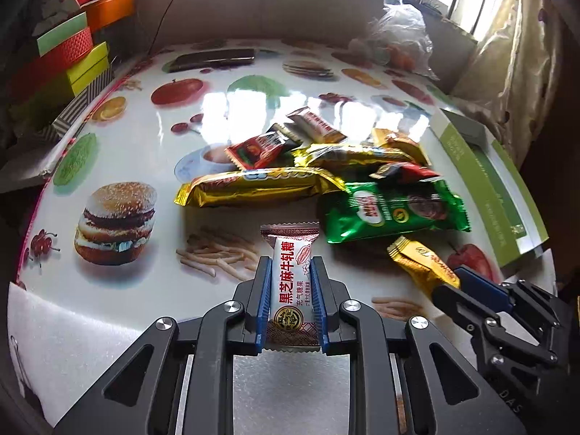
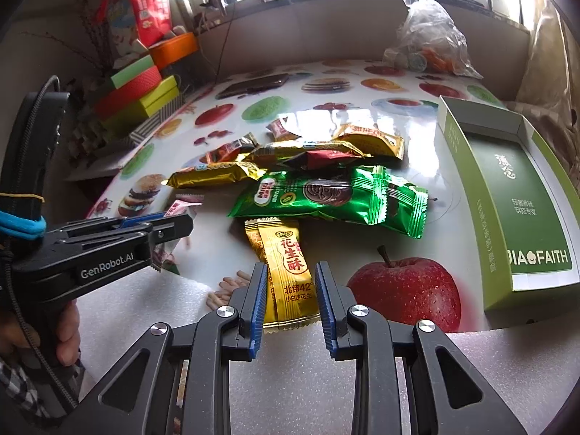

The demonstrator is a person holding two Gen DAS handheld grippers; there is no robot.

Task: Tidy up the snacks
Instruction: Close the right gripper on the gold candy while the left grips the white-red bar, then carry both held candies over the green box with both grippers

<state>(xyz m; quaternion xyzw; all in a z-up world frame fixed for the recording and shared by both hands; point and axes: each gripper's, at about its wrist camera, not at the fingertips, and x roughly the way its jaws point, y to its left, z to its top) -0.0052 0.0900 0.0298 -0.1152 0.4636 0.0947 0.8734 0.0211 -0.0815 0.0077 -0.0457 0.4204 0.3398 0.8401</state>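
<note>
My left gripper (image 1: 291, 264) is shut on a white nougat bar (image 1: 290, 282) with red lettering, its blue pads pressing both long sides. In the right wrist view that same left gripper (image 2: 175, 223) comes in from the left with the nougat bar (image 2: 178, 208) in its tips. My right gripper (image 2: 290, 270) is shut on a yellow peanut-crisp packet (image 2: 288, 264), which lies lengthwise between the fingers. A pile of snacks sits beyond: a green packet (image 2: 333, 195), a long gold packet (image 2: 214, 175) and several small red and gold ones.
An open green box (image 2: 507, 188) lies at the right on the fruit-print table (image 2: 402, 290). A clear plastic bag (image 2: 427, 36) stands at the back right and a dark phone (image 1: 214, 58) at the back. Stacked coloured boxes (image 1: 69, 54) line the left edge. White foam sheet (image 2: 137, 311) covers the near edge.
</note>
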